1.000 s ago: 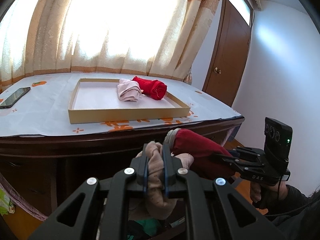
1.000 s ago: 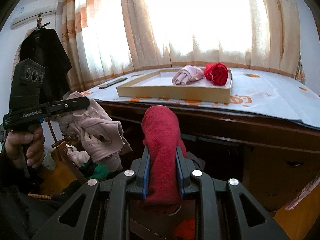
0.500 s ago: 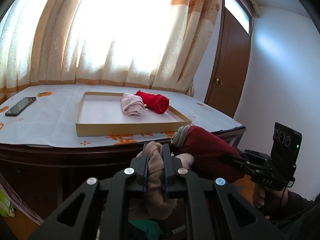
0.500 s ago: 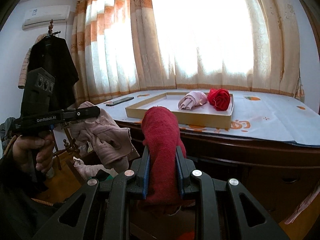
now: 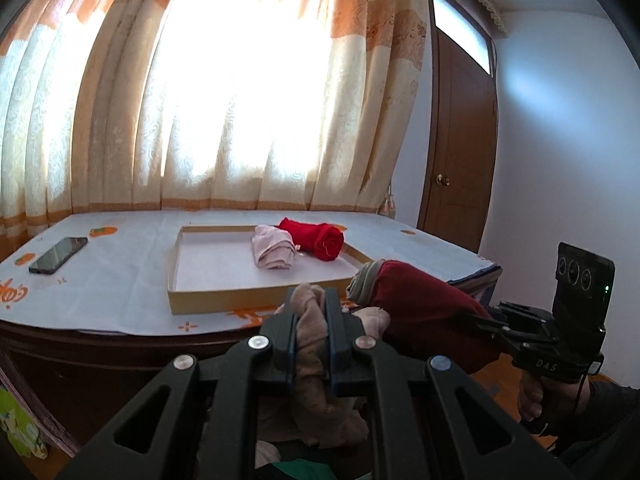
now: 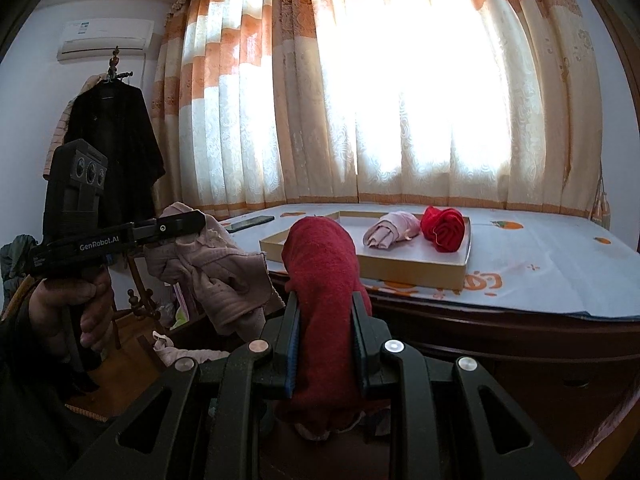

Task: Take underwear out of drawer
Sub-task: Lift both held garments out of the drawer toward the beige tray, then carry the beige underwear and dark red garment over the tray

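My left gripper is shut on a bunched pale pink underwear that hangs below its fingers; from the right wrist view it shows as the pink underwear in the left gripper. My right gripper is shut on a rolled dark red underwear, also seen as the dark red underwear to the right in the left wrist view. Both are held in the air in front of the table edge. The drawer itself is hidden below.
A shallow cardboard tray on the cloth-covered table holds a pink roll and a bright red roll. A phone lies at the left. Curtains hang behind, a door stands right, coats left.
Both grippers have risen with their garments; the tabletop and tray now sit lower and more in view. Grips have not changed.
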A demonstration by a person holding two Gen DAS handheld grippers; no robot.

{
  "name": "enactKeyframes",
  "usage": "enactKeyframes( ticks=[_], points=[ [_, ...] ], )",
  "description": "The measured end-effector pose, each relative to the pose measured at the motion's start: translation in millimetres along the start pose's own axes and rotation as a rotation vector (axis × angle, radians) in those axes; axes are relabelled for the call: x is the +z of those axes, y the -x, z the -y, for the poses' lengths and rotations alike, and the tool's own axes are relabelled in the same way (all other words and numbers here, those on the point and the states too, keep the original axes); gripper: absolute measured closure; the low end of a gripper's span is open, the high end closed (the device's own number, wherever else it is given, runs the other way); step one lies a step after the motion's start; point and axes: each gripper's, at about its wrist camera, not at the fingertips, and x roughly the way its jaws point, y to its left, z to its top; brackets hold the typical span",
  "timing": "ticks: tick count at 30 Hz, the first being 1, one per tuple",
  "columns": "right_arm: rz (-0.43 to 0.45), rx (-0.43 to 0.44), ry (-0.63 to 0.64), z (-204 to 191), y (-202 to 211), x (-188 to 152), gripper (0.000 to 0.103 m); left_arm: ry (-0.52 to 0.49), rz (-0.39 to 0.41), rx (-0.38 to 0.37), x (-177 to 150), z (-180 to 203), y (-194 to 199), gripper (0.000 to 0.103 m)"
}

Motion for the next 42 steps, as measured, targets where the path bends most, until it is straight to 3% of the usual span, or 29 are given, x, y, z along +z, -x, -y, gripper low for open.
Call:
enactKeyframes(
  ticks=[21,23,26,30,34,35,36,38,42],
  points=[
    [0.038,0.015,0.014,4,-32,62,0.079,-0.038,0.03,0.016,41,-13,-19,0.094],
    [0.04,0.016,0.018,4,-37,67,0.087,-0.042,0.031,0.02,44,-16,-23,0.094],
    [0.03,0.019,0.018,4,-46,76,0.087,-0.035,0.018,0.018,48,-23,-30,0.094],
    [-0.089,0.049,0.035,2,-68,72,0.087,-0.013,0.007,0.013,48,-28,-31,0.094],
    [-0.315,0.096,0.093,-7,-95,42,0.083,-0.006,-0.003,0.009,43,-29,-28,0.094],
    [-0.36,0.102,0.115,-9,-99,33,0.069,-0.004,-0.006,0.008,42,-29,-27,0.094],
    [-0.401,0.116,0.131,-11,-103,26,0.048,-0.003,-0.011,0.007,40,-29,-27,0.094],
    [-0.467,0.161,0.18,-17,-107,11,0.041,0.002,-0.023,0.006,36,-30,-25,0.094],
    [-0.61,0.246,0.217,-17,-115,-13,0.041,0.021,-0.04,0.012,29,-34,-22,0.094]
  ],
)
